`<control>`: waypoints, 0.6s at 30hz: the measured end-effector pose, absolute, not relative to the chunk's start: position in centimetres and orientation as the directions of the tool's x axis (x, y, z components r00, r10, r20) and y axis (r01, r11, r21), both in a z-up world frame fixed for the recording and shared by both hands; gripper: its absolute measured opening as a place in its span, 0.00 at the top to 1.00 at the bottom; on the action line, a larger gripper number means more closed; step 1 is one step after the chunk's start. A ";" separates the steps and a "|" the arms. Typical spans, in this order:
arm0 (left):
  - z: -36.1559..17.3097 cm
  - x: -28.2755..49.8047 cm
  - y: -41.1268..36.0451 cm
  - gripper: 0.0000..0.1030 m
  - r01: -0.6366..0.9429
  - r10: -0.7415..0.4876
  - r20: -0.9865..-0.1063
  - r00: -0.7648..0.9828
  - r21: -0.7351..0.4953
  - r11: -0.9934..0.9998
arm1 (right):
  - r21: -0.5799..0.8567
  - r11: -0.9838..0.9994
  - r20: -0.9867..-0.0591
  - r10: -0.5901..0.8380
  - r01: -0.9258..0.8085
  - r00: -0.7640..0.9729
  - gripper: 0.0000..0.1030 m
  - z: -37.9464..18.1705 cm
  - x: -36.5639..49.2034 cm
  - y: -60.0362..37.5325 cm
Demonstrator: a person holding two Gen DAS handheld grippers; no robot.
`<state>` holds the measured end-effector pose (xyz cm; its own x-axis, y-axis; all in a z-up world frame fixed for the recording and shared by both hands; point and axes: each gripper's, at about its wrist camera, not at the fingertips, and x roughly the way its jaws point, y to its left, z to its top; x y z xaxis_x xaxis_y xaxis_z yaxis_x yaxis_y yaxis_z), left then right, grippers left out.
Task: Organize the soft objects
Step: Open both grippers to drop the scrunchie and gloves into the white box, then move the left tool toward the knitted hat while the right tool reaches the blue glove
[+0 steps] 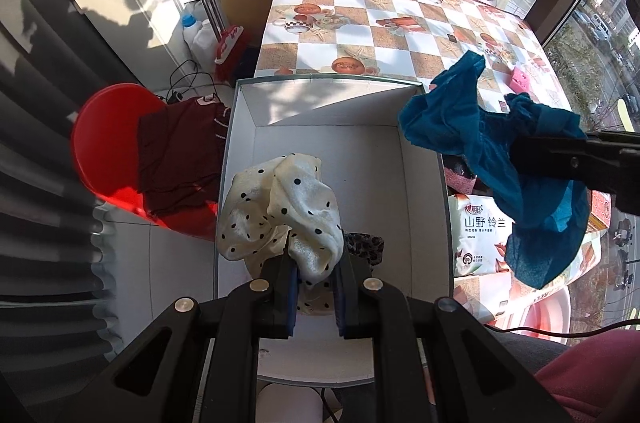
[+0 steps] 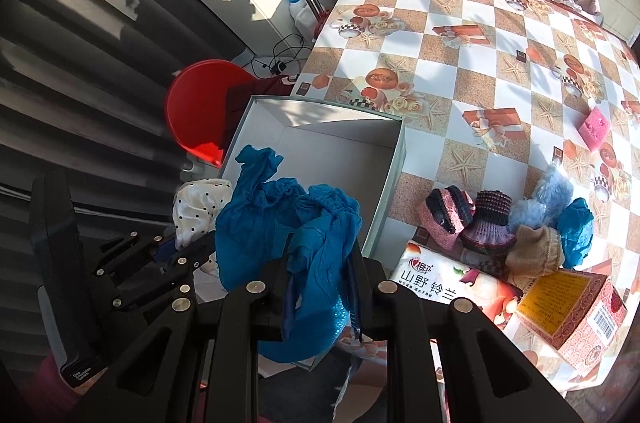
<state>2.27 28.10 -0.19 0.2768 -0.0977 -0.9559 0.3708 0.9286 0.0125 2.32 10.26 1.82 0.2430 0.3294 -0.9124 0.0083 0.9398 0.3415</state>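
My left gripper (image 1: 316,263) is shut on a cream cloth with black dots (image 1: 280,207), held over the open white box (image 1: 320,151). A dark patterned piece (image 1: 364,247) lies on the box floor just behind the fingers. My right gripper (image 2: 320,255) is shut on a teal blue cloth (image 2: 288,207) that hangs above the box's right side (image 2: 384,207). The left wrist view shows the same teal cloth (image 1: 496,151) and the right gripper (image 1: 516,159) coming in from the right. In the right wrist view the dotted cloth (image 2: 196,207) shows at the left.
Several knitted and fluffy soft items (image 2: 504,223) lie on the checkered tablecloth (image 2: 460,71), with a pink sponge (image 2: 596,127), a tissue pack (image 2: 432,283) and a carton (image 2: 572,315). A red stool (image 1: 112,151) carrying a maroon garment (image 1: 176,159) stands left of the box.
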 end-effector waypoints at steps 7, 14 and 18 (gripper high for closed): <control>-0.5 2.6 27.8 0.80 0.379 -0.095 -0.957 0.273 0.016 0.925 | 0.322 0.945 -0.921 0.326 -0.053 0.214 0.79 1.2 4.2 12.6; 0.2 2.7 28.2 0.11 0.370 -0.173 -0.944 0.280 -0.060 0.927 | 0.352 0.935 -0.915 0.352 -0.040 0.197 0.01 0.8 4.7 12.6; 1.0 3.5 29.2 0.00 0.327 -0.259 -0.930 0.262 -0.167 0.930 | 0.364 0.931 -0.908 0.351 0.019 0.229 0.01 1.7 4.7 10.1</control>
<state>3.49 29.23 0.99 0.2616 -0.2587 -0.9299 0.3271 0.9302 -0.1667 4.67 10.14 1.69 0.2288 0.3506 -0.9082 0.0188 0.9311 0.3642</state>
